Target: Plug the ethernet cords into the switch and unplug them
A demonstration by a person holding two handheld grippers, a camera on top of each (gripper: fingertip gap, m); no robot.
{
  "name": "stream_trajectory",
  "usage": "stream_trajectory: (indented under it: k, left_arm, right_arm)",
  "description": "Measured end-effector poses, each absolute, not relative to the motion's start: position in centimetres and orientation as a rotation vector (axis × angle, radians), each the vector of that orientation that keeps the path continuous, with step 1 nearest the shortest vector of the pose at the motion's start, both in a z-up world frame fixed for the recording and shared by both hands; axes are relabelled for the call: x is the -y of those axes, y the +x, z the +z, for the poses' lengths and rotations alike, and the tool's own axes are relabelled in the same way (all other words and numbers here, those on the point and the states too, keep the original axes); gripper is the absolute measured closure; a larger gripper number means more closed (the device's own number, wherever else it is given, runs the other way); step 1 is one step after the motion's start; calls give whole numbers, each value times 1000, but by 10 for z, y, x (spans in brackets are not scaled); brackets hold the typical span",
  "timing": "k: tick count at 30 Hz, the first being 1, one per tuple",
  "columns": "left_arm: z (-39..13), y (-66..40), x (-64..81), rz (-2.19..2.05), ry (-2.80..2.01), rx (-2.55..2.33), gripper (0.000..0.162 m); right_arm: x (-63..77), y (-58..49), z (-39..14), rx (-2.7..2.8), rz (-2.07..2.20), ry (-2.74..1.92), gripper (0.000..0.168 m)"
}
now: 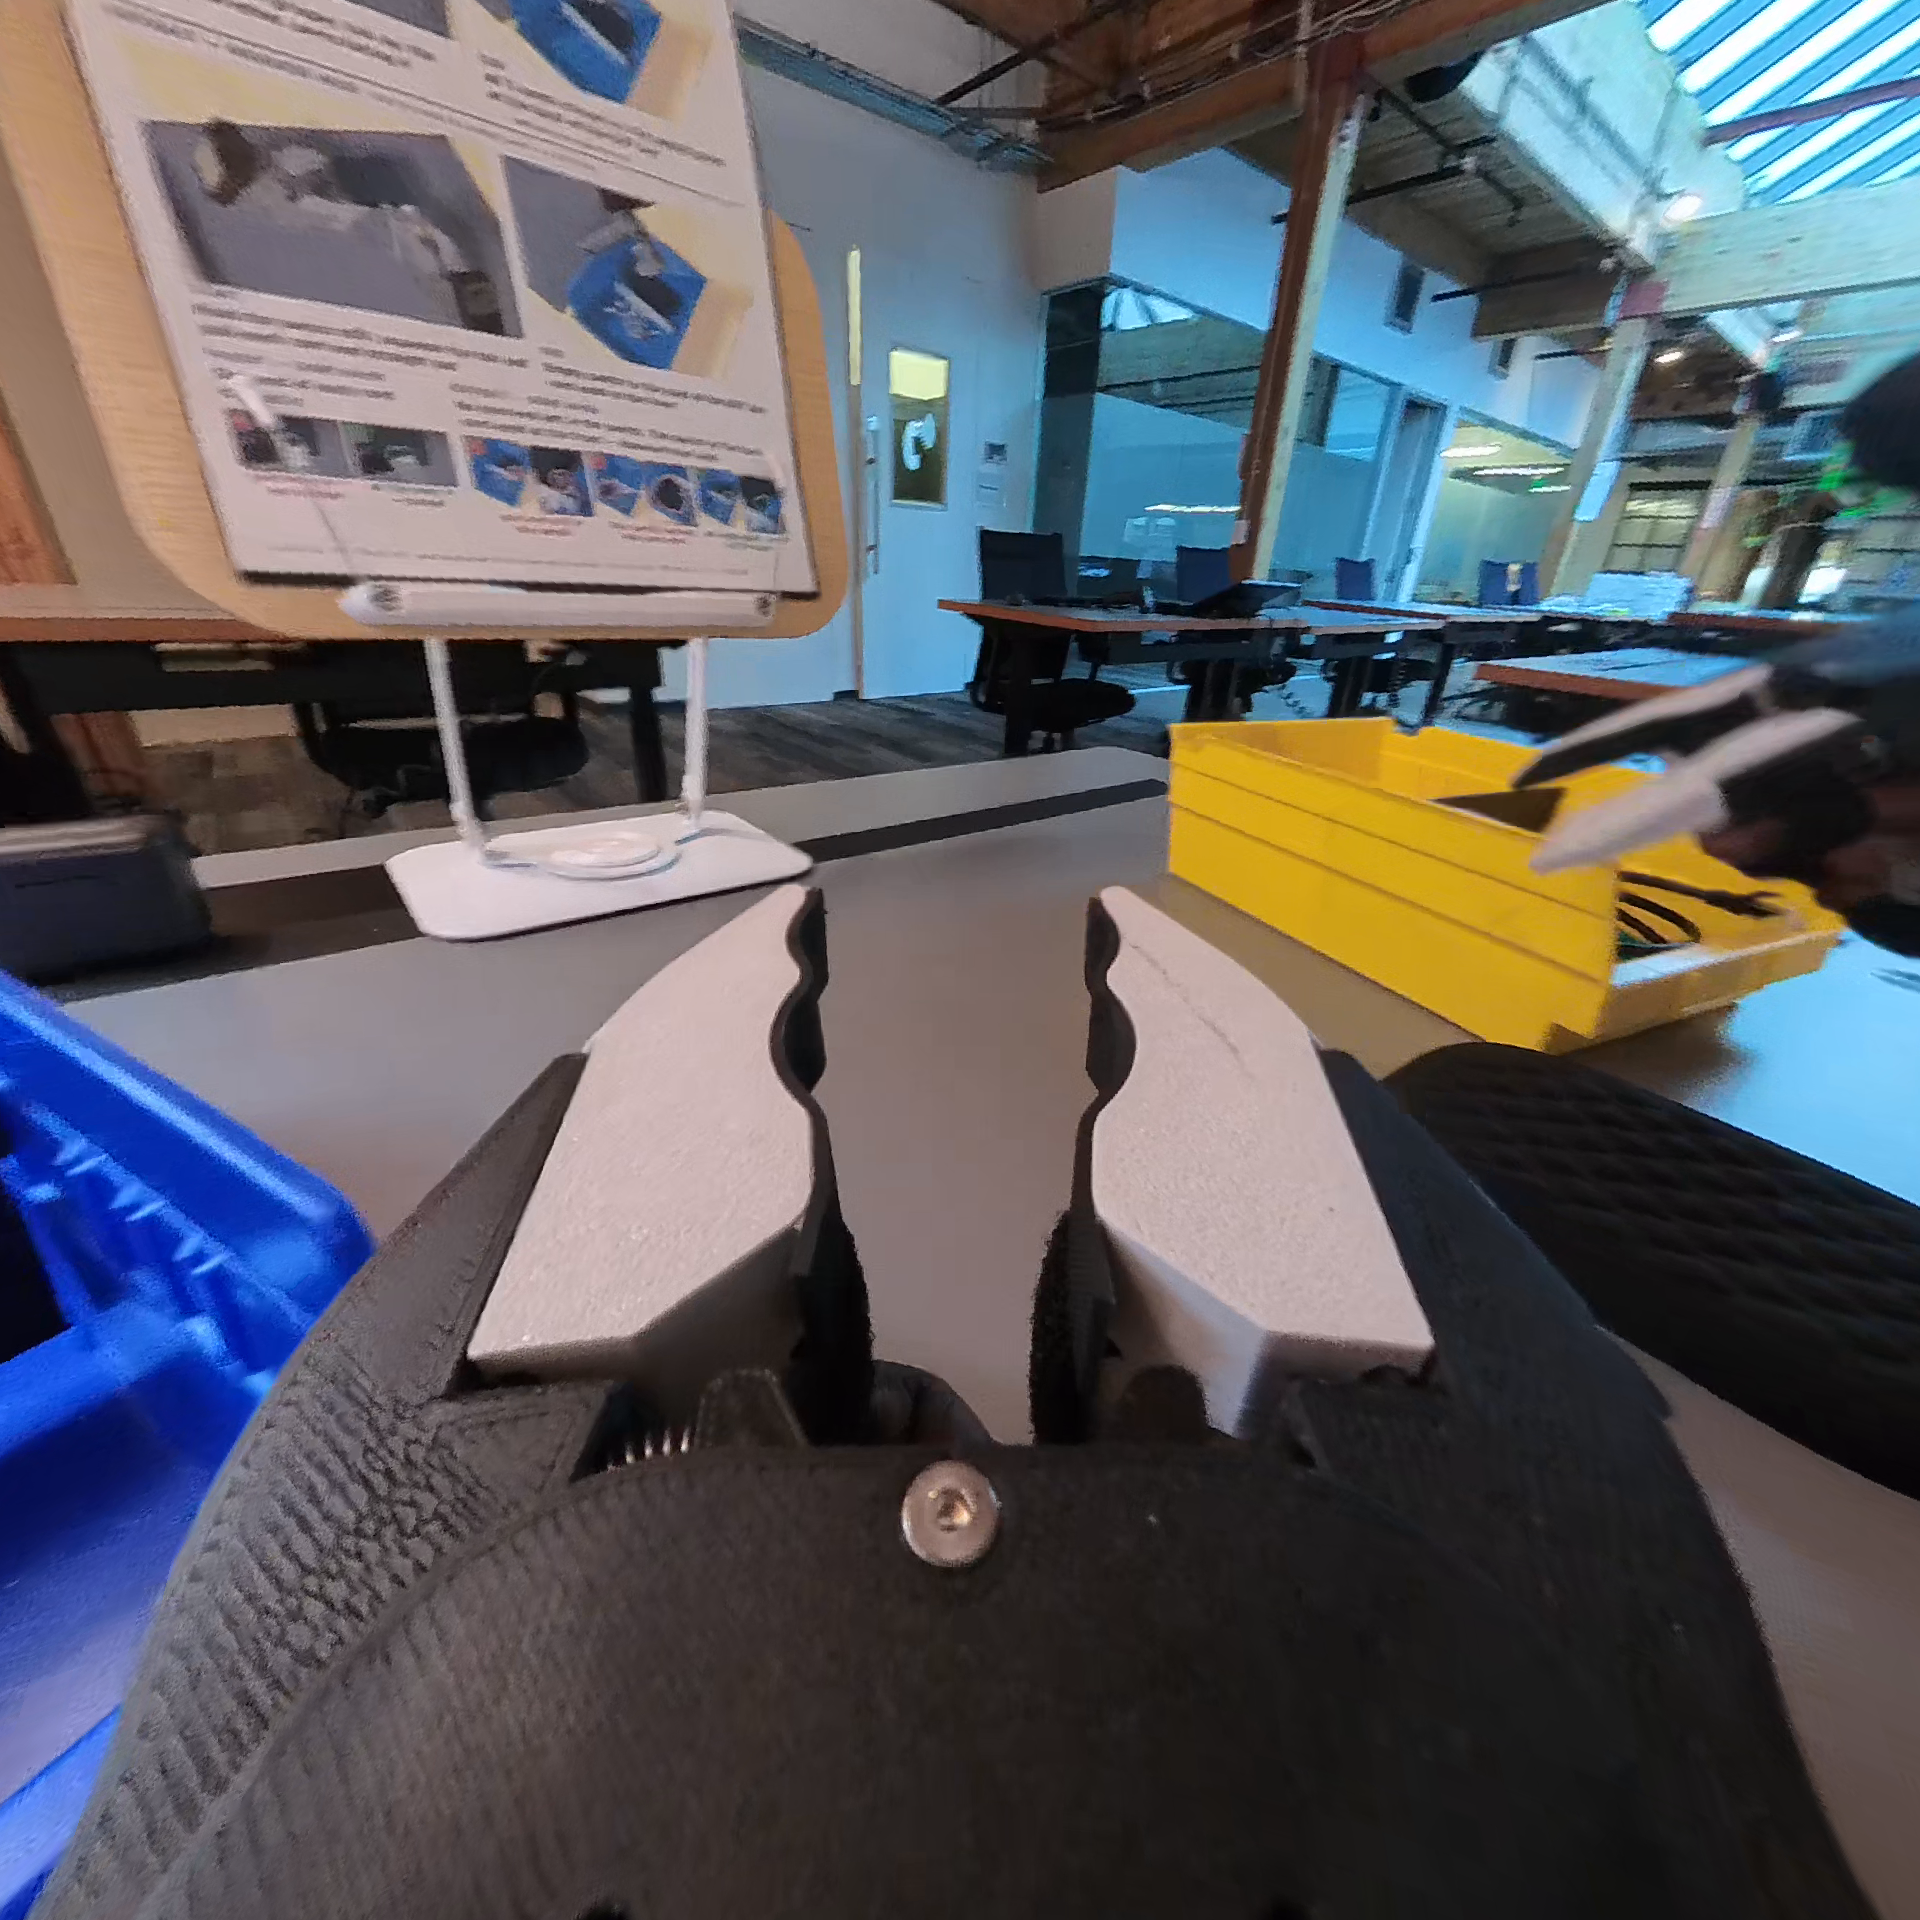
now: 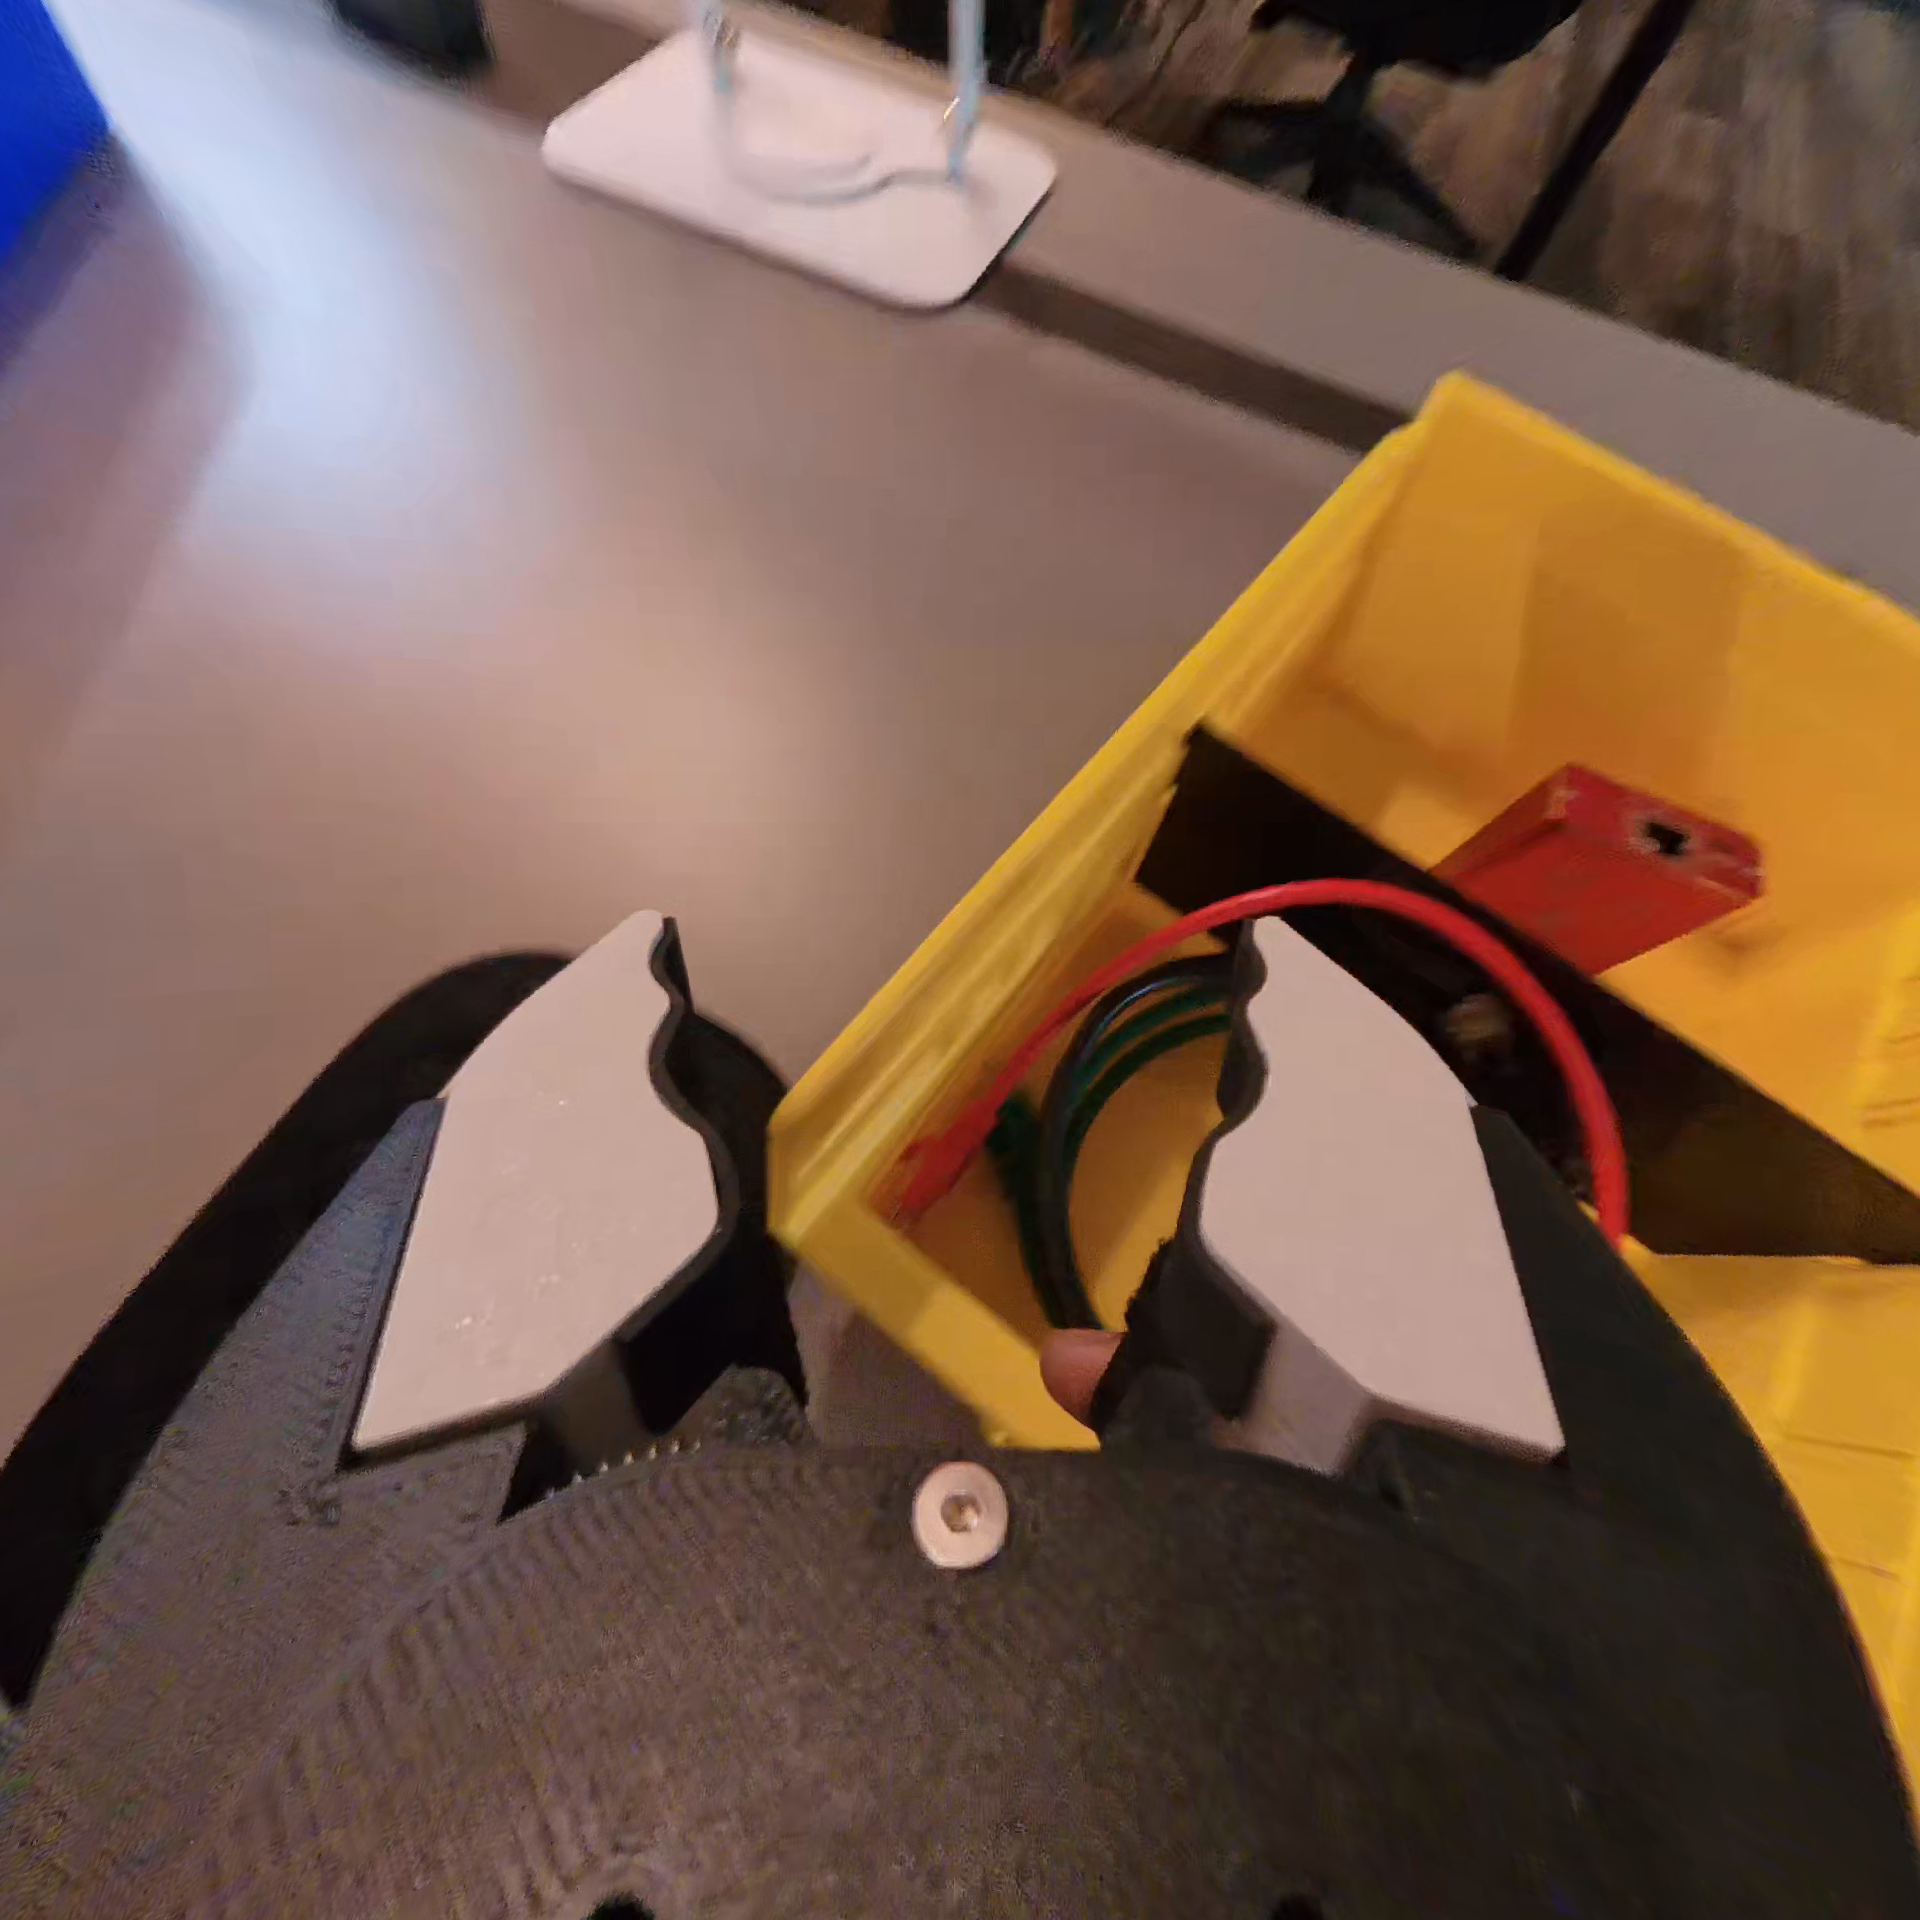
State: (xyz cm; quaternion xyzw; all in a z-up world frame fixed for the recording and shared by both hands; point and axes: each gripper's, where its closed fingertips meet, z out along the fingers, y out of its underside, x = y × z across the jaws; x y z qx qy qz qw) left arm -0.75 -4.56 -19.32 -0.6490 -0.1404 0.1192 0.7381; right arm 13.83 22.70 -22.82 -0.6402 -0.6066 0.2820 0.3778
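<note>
- Here my left gripper (image 1: pixel 956 935) gapes empty above the grey table (image 1: pixel 416 1039).
- My right gripper (image 2: pixel 956 997) spreads wide, straddling the yellow bin (image 2: pixel 1039 904) wall over red and green cords (image 2: pixel 1122 1039).

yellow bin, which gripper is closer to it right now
Right. The right gripper hangs open over the near corner of the yellow bin, one finger above the cords inside. The left gripper is open over bare table, off to the bin's left.

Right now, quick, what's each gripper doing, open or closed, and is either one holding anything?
Left gripper: open, empty, above the grey table.
Right gripper: open, empty, over the yellow bin corner with the cords.
</note>
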Motion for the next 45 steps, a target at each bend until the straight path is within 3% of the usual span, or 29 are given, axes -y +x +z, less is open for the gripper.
stream_trajectory:
  k: [2,5,10,15,18,30,45]
  left_arm:
    - [-185,-14,55,297,-1454,339,114]
    - [-173,-38,80,457,-1516,398,112]
    - [-201,-78,107,701,-1657,449,110]
    - [-239,-94,107,680,-1810,538,110]
    - [-255,-103,110,723,-1853,569,125]
    - [-253,-107,113,750,-1760,601,129]
    - [-252,-115,122,713,-1708,698,131]
  right_arm:
    - [-213,144,-244,1653,686,-1609,68]
    - [-206,147,-262,1700,654,-1637,79]
    - [-213,141,-276,1672,556,-1656,128]
    - [-215,129,-276,1665,515,-1622,129]
    - [-213,119,-276,1684,487,-1605,130]
    - [-135,41,-276,1883,558,-1432,129]
    - [44,-45,-271,2091,946,-1114,127]
